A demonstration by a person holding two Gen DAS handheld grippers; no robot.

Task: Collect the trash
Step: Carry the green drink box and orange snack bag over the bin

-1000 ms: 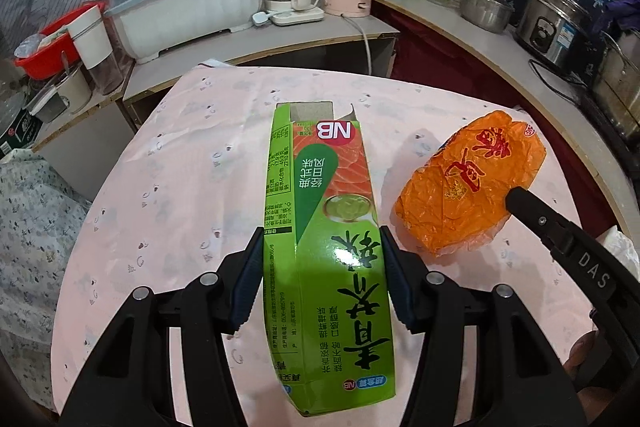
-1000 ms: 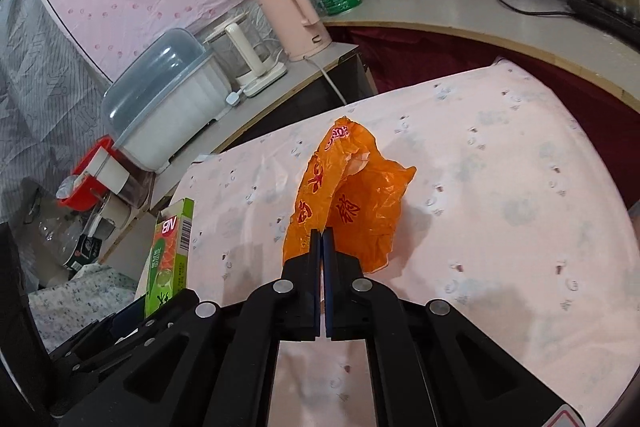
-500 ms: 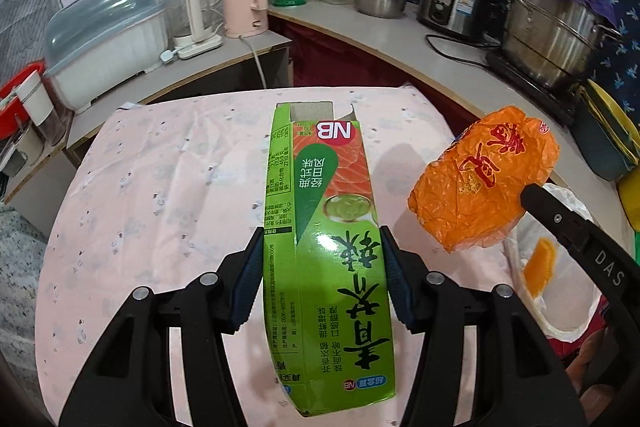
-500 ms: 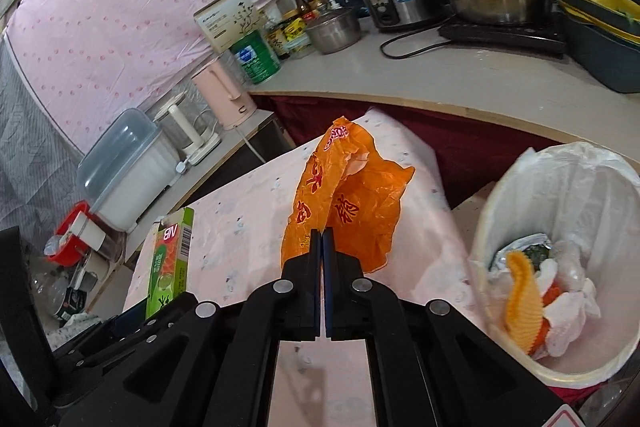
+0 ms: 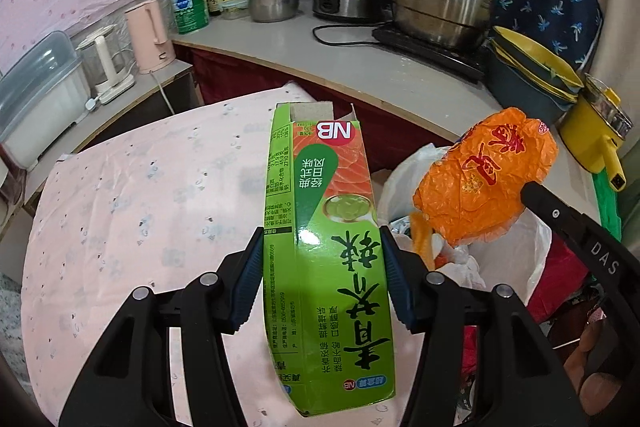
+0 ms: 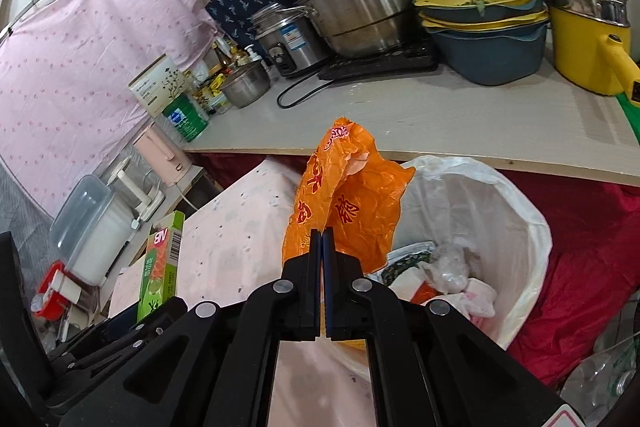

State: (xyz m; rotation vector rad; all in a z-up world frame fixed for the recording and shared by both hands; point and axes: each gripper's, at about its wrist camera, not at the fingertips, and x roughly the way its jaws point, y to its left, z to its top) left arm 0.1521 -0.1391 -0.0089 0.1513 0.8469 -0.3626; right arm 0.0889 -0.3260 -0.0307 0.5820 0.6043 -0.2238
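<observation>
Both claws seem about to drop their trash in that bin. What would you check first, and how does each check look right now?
1. Left gripper clamps the green carton: ok.
2. Right gripper pinches the orange plastic bag: ok.
3. White-lined trash bin open, with room inside: ok.
4. Orange bag above the bin's opening: ok, roughly over its near rim.
5. Carton above the bin: not ok, it hangs over the pink tablecloth, beside the bin.

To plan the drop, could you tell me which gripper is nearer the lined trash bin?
Right. The right gripper holds the orange bag at the trash bin rim; the left gripper, gripping the green carton, is over the table beside it.
</observation>
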